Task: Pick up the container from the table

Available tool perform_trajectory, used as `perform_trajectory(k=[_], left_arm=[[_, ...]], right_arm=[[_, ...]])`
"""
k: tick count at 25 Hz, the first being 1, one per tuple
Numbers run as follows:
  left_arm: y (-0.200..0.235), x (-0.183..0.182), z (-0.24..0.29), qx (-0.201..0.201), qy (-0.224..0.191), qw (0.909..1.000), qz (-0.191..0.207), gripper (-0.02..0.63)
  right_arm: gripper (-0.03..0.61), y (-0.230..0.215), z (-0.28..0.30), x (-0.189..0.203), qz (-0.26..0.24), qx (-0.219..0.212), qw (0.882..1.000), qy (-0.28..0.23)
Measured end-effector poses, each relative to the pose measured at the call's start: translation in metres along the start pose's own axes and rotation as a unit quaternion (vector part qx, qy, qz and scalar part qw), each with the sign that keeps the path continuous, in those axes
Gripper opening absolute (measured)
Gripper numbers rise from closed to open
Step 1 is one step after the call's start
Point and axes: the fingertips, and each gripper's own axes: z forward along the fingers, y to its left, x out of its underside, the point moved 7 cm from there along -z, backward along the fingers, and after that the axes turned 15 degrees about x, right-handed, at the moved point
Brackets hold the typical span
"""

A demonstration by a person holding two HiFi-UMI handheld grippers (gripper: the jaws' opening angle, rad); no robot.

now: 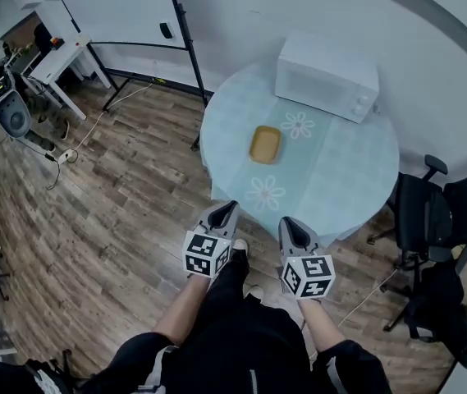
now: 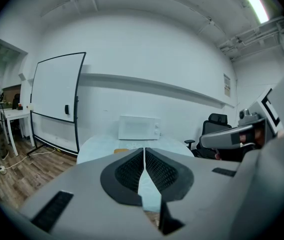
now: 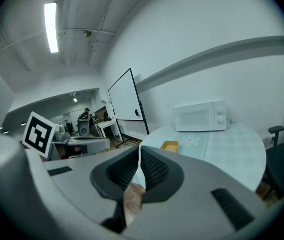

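Note:
A shallow yellow container [image 1: 265, 144] lies near the middle of a round table [image 1: 356, 183] with a pale blue flowered cloth. It also shows as a small yellow shape in the right gripper view [image 3: 169, 146] and just peeks over the jaws in the left gripper view [image 2: 121, 151]. My left gripper [image 1: 228, 211] and right gripper [image 1: 289, 225] hang side by side short of the table's near edge, pointing at it. Both are shut with nothing between their jaws, well apart from the container.
A white microwave [image 1: 327, 77] stands at the table's back right. Black office chairs [image 1: 430, 216] crowd the right side. A whiteboard on a stand [image 1: 126, 11] and a white desk [image 1: 59, 60] are at the back left, with wooden floor between.

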Motion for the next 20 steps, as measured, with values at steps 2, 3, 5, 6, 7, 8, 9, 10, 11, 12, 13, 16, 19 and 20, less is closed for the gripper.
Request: perform_trajectory(k=[2, 3, 5, 6, 7, 8, 9, 10, 11, 12, 13, 16, 19, 20], left_arm=[[0.013, -0.003, 0.016, 0.005, 0.0, 1.0, 0.001, 0.021], [0.02, -0.005, 0.025, 0.008, 0.0, 1.0, 0.001, 0.021], [0.036, -0.008, 0.042, 0.015, 0.002, 0.9999, 0.001, 0.021], [0.044, -0.009, 0.051, 0.017, 0.004, 0.9998, 0.0, 0.021], [0.054, -0.012, 0.061, 0.019, 0.006, 0.9998, -0.001, 0.021], [0.063, -0.015, 0.071, 0.021, 0.008, 0.9997, -0.002, 0.021], [0.073, -0.018, 0.08, 0.023, 0.01, 0.9997, -0.003, 0.021], [0.081, -0.02, 0.089, 0.026, 0.013, 0.9996, -0.004, 0.021], [0.09, -0.023, 0.097, 0.03, 0.015, 0.9994, -0.005, 0.021], [0.099, -0.025, 0.104, 0.034, 0.017, 0.9993, -0.006, 0.021], [0.108, -0.026, 0.111, 0.038, 0.02, 0.9991, -0.007, 0.021], [0.133, -0.028, 0.13, 0.043, 0.029, 0.9986, -0.011, 0.021], [0.156, -0.03, 0.147, 0.052, 0.039, 0.9978, -0.013, 0.021], [0.163, -0.031, 0.152, 0.056, 0.043, 0.9975, -0.011, 0.021]], right_arm=[[0.026, -0.002, 0.016, -0.006, -0.01, 0.001, 1.0, -0.001], [0.026, -0.003, 0.025, -0.009, -0.017, 0.002, 1.0, -0.002], [0.026, -0.006, 0.043, -0.017, -0.025, 0.008, 1.0, -0.003], [0.026, -0.008, 0.052, -0.021, -0.024, 0.012, 1.0, -0.002], [0.026, -0.011, 0.063, -0.026, -0.021, 0.016, 1.0, -0.001], [0.026, -0.013, 0.073, -0.031, -0.018, 0.021, 1.0, 0.001], [0.026, -0.015, 0.084, -0.036, -0.015, 0.024, 1.0, 0.003], [0.026, -0.017, 0.095, -0.04, -0.014, 0.028, 1.0, 0.005], [0.026, -0.017, 0.105, -0.045, -0.015, 0.03, 0.999, 0.007], [0.026, -0.017, 0.115, -0.049, -0.017, 0.032, 0.999, 0.008], [0.026, -0.017, 0.126, -0.053, -0.022, 0.034, 0.999, 0.009], [0.026, -0.019, 0.154, -0.062, -0.036, 0.039, 0.999, 0.009], [0.026, -0.022, 0.18, -0.068, -0.037, 0.049, 0.998, 0.01], [0.026, -0.022, 0.188, -0.07, -0.034, 0.052, 0.998, 0.012]])
